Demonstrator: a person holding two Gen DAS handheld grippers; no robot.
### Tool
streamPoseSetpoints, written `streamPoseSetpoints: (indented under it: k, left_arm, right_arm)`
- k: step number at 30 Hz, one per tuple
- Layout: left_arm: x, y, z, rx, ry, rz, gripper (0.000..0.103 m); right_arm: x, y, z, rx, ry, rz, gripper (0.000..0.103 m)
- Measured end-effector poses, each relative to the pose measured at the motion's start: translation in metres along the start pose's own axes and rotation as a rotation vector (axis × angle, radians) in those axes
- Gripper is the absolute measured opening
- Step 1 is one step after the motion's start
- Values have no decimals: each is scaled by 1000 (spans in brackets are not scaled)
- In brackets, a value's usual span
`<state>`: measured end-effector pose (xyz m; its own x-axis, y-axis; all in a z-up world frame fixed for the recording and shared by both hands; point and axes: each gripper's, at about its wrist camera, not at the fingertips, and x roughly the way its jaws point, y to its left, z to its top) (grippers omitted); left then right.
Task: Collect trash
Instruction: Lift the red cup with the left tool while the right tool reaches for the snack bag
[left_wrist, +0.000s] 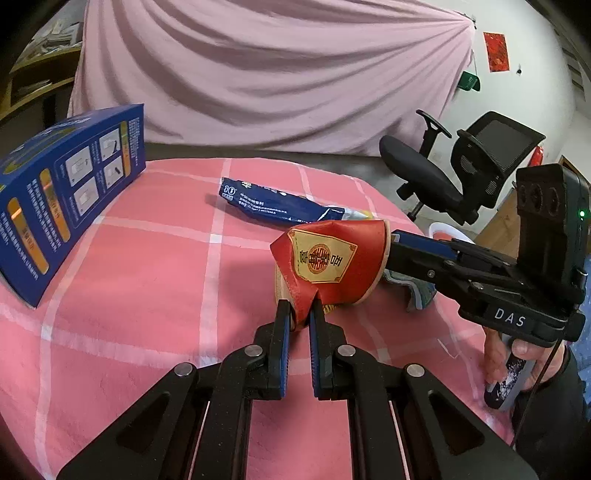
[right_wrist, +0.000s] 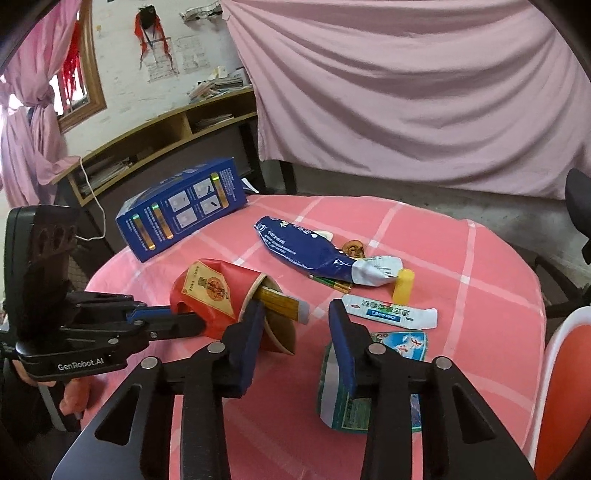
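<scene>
The left claw pinches the crumpled wall of the red paper cup with a gold label, apparently steadying its mouth as a collecting bin. The right claw stands wide, holding nothing, at that mouth above the pink checked worktop. The white sachet with a blue label lies near, with open room; the worktop edge is well away.

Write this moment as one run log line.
left gripper: shut on red paper cup | right gripper: open, beside cup mouth

"DAS" on right hand-held gripper, "GenRobot.AI" on left hand-held gripper
</scene>
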<state>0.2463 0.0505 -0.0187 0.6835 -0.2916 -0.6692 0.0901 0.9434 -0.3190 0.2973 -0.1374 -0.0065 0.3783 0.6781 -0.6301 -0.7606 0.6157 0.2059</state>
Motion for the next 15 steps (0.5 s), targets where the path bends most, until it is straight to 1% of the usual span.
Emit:
streamPoseSetpoints:
  k: [2,3,6,9,15]
  left_arm:
    - [1,0,1,6,5,-8,7]
    - [2,1,1,5,7,-10,7]
    - [1,3,1,-3,8,-15,7]
    - [0,2,0,-2,2,-2,7]
    - [-6,3,-2,-29,-14,35,7]
  right_arm:
    - [1,1,0,-2,2,4,21]
    - [1,2,0,-4,2,5,15]
    - [-2,3,0,-12,-10,-4,8]
    - [-7,5,-2,-17,-33,-20,6]
    - [-14,6,-6,-18,-39,-75,5]
